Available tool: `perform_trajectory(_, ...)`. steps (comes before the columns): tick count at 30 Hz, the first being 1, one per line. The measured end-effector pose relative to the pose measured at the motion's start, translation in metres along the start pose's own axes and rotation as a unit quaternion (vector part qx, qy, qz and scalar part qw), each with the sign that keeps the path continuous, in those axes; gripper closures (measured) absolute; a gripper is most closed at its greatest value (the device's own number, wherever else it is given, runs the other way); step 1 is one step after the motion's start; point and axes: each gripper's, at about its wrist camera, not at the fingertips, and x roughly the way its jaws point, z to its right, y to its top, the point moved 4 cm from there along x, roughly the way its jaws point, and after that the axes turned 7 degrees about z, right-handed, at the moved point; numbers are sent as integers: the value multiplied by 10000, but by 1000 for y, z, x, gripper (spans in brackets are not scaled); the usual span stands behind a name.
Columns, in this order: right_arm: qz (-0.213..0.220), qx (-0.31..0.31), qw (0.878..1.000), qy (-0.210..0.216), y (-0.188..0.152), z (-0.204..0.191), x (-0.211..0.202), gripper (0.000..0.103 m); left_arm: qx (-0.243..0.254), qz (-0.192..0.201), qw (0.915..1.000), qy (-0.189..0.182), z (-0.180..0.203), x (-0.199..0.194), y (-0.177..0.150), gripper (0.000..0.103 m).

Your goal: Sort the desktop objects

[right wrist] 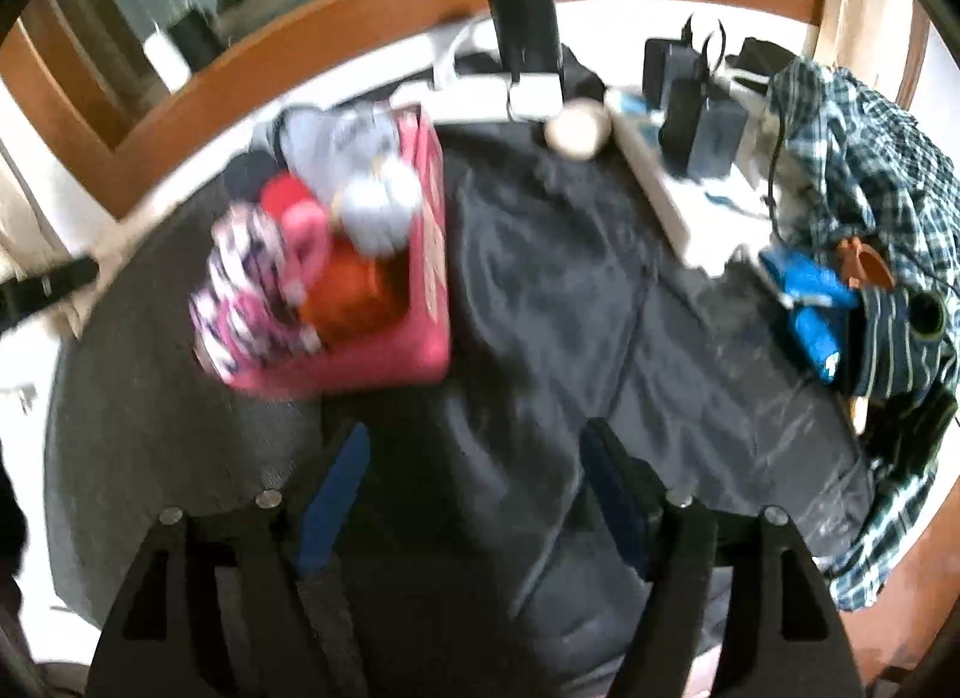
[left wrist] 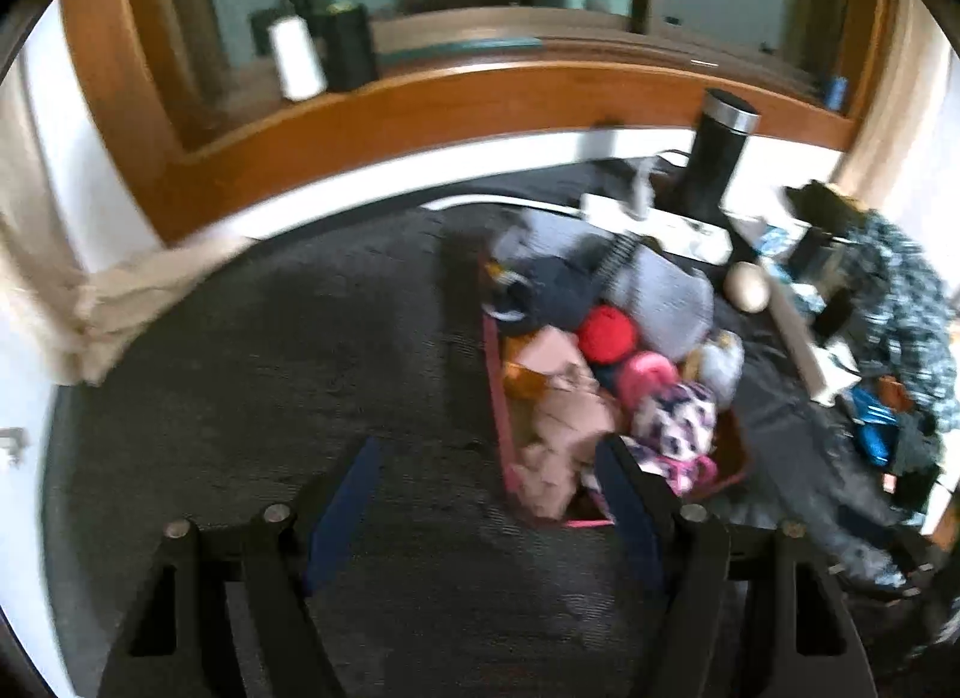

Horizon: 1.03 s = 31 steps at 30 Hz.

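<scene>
A pink box stands on the dark desk mat, heaped with rolled socks and soft items: a red ball, beige cloth, a pink-and-white patterned piece. My left gripper is open and empty, just in front of the box's near left corner. In the right wrist view the pink box is at the upper left. My right gripper is open and empty above a dark garment spread on the desk.
A black flask and a white power strip stand behind the box. A beige egg-shaped object, chargers, a plaid shirt, blue packets and a striped sock crowd the right side. A wooden sill runs behind.
</scene>
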Motion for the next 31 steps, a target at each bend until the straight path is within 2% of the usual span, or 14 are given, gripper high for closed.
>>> perform_trajectory(1, 91, 38, 9999, 31, 6, 0, -3, 25, -9, 53, 10000, 84, -2, -4, 2, 2)
perform_trajectory(2, 181, 75, 9998, 62, 12, -1, -6, 25, -20, 105, 9998, 139, -4, -9, 5, 1)
perform_trajectory(8, 416, -28, 9990, 164, 27, -13, -15, 24, -173, 242, 9989, -376, 1, -29, 12, 1)
perform_trajectory(18, 660, -148, 9975, 204, 37, -22, -30, 24, -337, 266, 9979, -476, 8, -38, 23, 1)
perform_trajectory(31, 686, -135, 9974, 184, 36, -23, -34, 24, -43, 610, 9971, -459, 20, -47, 29, 1)
